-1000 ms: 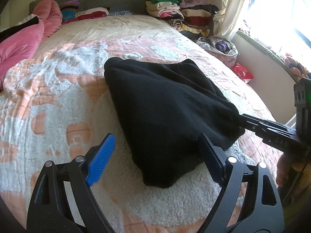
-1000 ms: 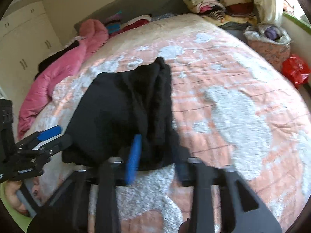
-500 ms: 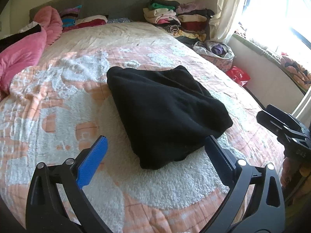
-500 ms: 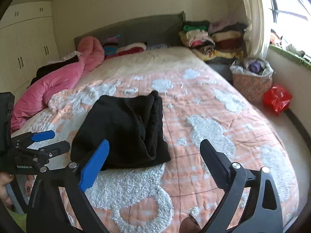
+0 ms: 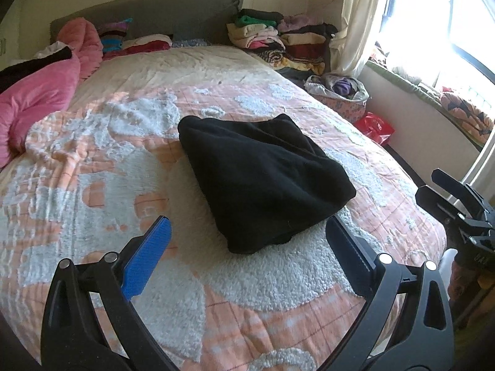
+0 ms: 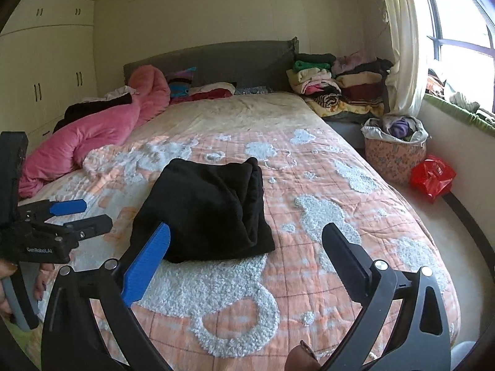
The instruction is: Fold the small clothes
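A folded black garment (image 5: 263, 179) lies on the orange-and-white bedspread (image 5: 92, 185) in the middle of the bed; it also shows in the right wrist view (image 6: 207, 210). My left gripper (image 5: 247, 241) is open and empty, held back above the near edge of the garment. My right gripper (image 6: 246, 247) is open and empty, also held back from the garment. The right gripper shows at the right edge of the left wrist view (image 5: 458, 204). The left gripper shows at the left of the right wrist view (image 6: 77, 216).
A pink quilt (image 6: 86, 142) lies along the bed's left side. Stacks of folded clothes (image 6: 334, 83) sit by the headboard at the right. A floral laundry basket (image 6: 393, 151) and a red bag (image 6: 433, 176) stand on the floor under the window.
My right gripper let go of the garment's corner, opened and pulled back. Both grippers have drawn away and up from the garment, which now lies folded on the bed.
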{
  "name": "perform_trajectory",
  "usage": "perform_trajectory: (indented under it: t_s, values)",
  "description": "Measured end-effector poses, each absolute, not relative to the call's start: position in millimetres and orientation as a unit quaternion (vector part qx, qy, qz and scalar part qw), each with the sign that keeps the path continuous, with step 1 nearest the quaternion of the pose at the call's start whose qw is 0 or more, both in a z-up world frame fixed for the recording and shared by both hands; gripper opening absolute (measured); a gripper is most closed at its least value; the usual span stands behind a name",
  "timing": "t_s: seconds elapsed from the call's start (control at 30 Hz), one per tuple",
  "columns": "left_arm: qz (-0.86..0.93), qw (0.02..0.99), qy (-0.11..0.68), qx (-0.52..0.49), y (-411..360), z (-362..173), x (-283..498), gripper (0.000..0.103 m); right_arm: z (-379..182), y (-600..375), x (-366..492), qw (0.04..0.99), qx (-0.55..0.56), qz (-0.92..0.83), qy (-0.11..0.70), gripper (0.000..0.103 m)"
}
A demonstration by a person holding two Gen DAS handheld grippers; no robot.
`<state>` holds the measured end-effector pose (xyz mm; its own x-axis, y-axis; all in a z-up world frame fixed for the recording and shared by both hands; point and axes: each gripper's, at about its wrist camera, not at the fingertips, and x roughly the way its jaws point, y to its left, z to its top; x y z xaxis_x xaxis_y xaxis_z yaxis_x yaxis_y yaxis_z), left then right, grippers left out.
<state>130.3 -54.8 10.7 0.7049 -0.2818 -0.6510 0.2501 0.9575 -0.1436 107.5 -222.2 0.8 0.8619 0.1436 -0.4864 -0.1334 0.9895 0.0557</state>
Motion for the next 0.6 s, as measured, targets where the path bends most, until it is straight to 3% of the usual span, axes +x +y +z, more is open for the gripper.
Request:
perform_trajectory:
  t_s: [0.6]
  values:
    - [-0.13, 0.941, 0.31, -0.027, -28, 31, 88, 0.094, 17, -201, 68, 0.978, -0.014, 0.049, 0.2, 0.099]
